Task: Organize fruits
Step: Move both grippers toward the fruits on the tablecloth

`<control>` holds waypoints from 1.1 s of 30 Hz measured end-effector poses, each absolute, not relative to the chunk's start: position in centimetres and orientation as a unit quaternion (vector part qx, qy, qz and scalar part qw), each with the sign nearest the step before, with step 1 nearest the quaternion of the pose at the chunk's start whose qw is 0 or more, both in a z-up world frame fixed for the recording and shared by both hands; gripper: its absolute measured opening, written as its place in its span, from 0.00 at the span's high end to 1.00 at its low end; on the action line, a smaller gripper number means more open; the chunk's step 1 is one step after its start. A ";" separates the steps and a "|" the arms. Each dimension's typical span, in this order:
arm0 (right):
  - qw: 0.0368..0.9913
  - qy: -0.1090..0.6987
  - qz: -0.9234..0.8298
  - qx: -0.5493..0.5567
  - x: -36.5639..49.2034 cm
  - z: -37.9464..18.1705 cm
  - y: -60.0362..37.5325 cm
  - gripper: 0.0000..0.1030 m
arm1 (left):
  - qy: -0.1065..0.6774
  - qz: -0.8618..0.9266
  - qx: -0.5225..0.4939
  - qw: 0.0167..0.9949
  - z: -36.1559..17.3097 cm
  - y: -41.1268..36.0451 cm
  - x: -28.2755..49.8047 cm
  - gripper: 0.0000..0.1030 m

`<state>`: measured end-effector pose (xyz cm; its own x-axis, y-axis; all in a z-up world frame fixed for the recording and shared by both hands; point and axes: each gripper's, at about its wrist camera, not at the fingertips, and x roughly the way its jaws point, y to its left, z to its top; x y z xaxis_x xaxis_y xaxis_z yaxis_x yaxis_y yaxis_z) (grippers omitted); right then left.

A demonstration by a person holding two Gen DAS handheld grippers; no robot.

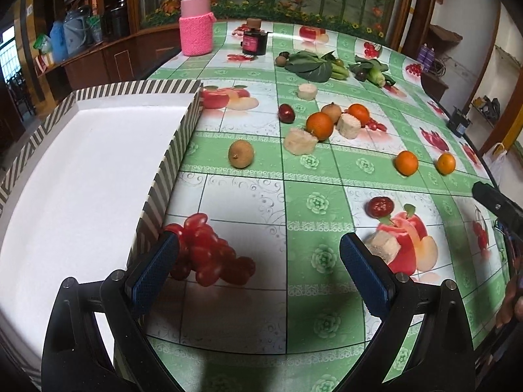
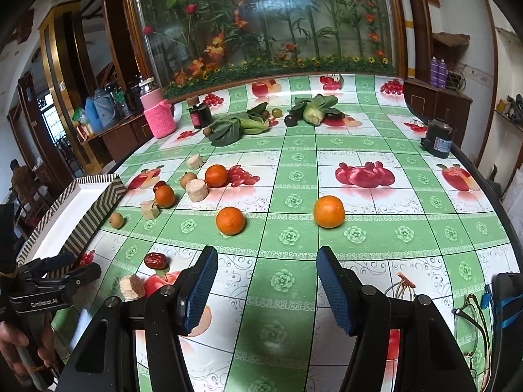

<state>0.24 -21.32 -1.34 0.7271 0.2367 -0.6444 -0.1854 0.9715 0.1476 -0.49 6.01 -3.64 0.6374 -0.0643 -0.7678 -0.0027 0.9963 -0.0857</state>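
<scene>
nearest the cameras: left gripper (image 1: 258,271) hangs with its fingers spread wide and nothing between them, low over the fruit-print tablecloth (image 1: 313,294); right gripper (image 2: 266,289) likewise spread and empty.
left side: white tray with striped rim (image 1: 170,150) sits just beside the left gripper, nothing in it that i can see.
close fruit: red jujube (image 2: 156,260) and a pale cut chunk (image 2: 130,286) lie near the left gripper, between the two tools.
ahead of the right gripper: two oranges, near orange (image 2: 230,220) and right orange (image 2: 328,211), well apart from each other, both loose on the cloth.
mid table: brown longan-like fruit (image 1: 241,153) near the tray wall; further on a cluster with two more oranges (image 1: 319,125), pale chunks, a dark red fruit (image 1: 286,113).
far end: leafy greens (image 1: 310,63), pink knit-sleeved bottle (image 1: 196,21), dark jar (image 1: 255,40).
step in hand: looks like the very start, every fruit is out on the table and neither tool has picked a target.
next move calls for: my read, the right gripper drops over the near orange, straddles it and closes gently since it will roll; the left can take the jujube and carry it to the tray.
</scene>
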 end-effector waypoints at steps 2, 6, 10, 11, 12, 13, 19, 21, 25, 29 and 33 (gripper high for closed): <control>0.927 0.354 0.117 0.038 0.3 -1.5 -21.3 0.39 | 0.424 -0.029 -0.035 0.905 -3.3 5.5 -0.6 0.03; 0.926 0.356 0.118 0.031 0.2 -1.7 -21.2 0.40 | 0.421 -0.063 -0.026 0.905 -2.8 3.8 -0.9 0.03; 0.926 0.355 0.122 0.033 0.1 -1.6 -21.1 0.40 | 0.427 -0.080 -0.013 0.901 -3.0 2.2 -0.9 0.03; 0.926 0.355 0.123 0.032 0.1 -1.6 -21.0 0.40 | 0.429 -0.082 -0.011 0.899 -3.1 2.0 -0.9 0.03; 0.926 0.355 0.123 0.031 0.1 -1.6 -21.0 0.40 | 0.431 -0.083 -0.011 0.898 -3.2 1.7 -0.9 0.03; 0.926 0.355 0.124 0.032 0.1 -1.7 -20.9 0.40 | 0.433 -0.084 -0.012 0.898 -3.3 1.5 -0.9 0.03; 0.924 0.359 0.126 0.033 0.2 -1.9 -20.4 0.40 | 0.439 -0.088 -0.002 0.894 -3.8 0.1 -0.7 0.03; 0.923 0.362 0.127 0.030 0.1 -2.0 -20.3 0.40 | 0.440 -0.088 0.003 0.894 -3.9 -0.2 -0.7 0.03; 0.922 0.363 0.129 0.030 0.1 -2.1 -20.2 0.40 | 0.443 -0.087 0.003 0.892 -4.2 -0.4 -0.6 0.03; 0.922 0.363 0.131 0.032 0.1 -2.1 -20.1 0.40 | 0.446 -0.083 0.003 0.891 -4.4 -0.3 -0.5 0.03; 0.921 0.367 0.132 0.027 0.2 -2.4 -19.7 0.40 | 0.446 -0.082 0.007 0.891 -4.4 -0.4 -0.5 0.03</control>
